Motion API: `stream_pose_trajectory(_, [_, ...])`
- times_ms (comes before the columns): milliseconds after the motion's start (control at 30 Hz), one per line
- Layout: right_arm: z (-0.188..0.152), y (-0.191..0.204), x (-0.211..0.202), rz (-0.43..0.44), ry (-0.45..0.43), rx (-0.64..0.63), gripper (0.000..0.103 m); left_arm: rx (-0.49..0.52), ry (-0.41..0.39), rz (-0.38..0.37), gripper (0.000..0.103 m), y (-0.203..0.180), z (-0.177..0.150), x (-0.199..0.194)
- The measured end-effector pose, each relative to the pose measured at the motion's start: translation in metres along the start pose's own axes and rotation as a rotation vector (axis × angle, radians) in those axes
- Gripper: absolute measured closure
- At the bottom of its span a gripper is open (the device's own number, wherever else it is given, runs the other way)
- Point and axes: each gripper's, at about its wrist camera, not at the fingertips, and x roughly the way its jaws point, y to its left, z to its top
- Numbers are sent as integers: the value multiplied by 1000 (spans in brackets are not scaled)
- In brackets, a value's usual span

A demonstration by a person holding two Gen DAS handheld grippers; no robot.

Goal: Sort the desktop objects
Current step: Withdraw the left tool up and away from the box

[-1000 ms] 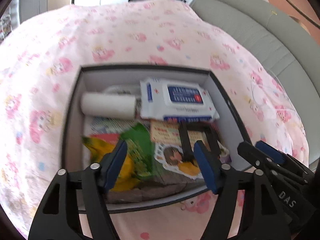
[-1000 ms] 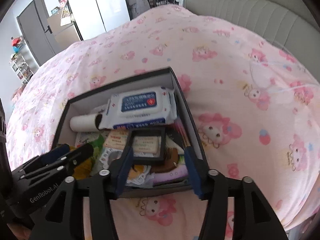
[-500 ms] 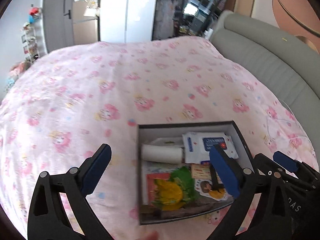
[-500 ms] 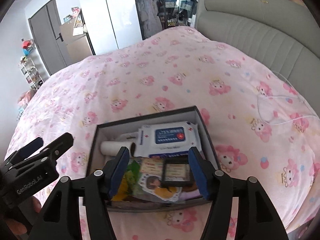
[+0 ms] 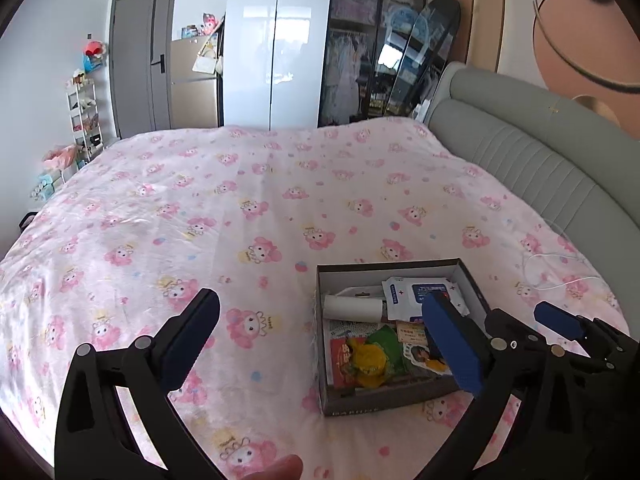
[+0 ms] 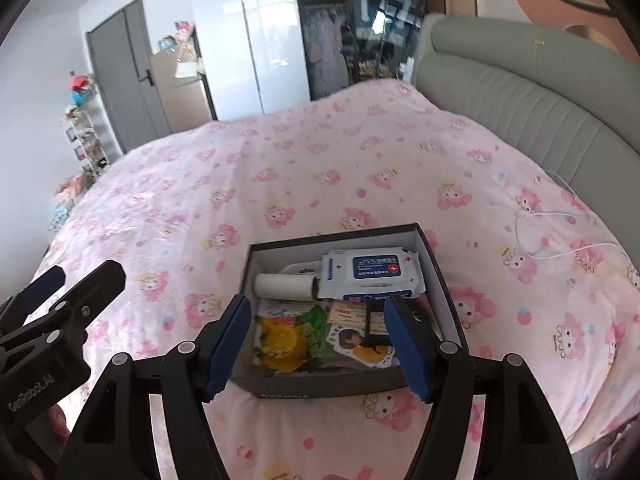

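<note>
A dark open box lies on the pink bedspread. It is filled with a wipes pack, a white roll, a yellow packet, a green packet and cartoon stickers. My left gripper hangs above and left of the box, its jaws opening wide with nothing between them. My right gripper hovers over the box's near half, jaws also opening and holding nothing. Each gripper shows at the edge of the other's view.
A white cable lies on the bedspread to the right of the box. The grey padded headboard curves along the right. Wardrobes, a door and a small shelf stand beyond the bed. A fingertip shows at the bottom edge.
Both grippers have risen and drawn back from the box, which now looks smaller and farther. Both pairs of jaws have spread wider, the left one most.
</note>
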Motion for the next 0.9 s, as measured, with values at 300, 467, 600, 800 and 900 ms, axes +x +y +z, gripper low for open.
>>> stream_pose_trajectory(300, [-53,19,-59,40,-75,-8,26,0,-22,29,1,15,-42,-62])
stream_pose_trajectory(467, [-81,26,-83,49,-95,-27,26,6,-25,41,1,20,-72,-86])
stream_pose_trajectory(600, [-98,25,-90,43,-91,-23,26,4,-25,59,1,19,-91,-102])
stream_pose_trajectory(800, [-115,23,-100,60,-89,-28,26,-3,-21,47,1,11,-113,-117])
stream_pose_trajectory(900, [-122,21,-104,64,-84,-28,26,-4,-20,40,1,8,-119,-121])
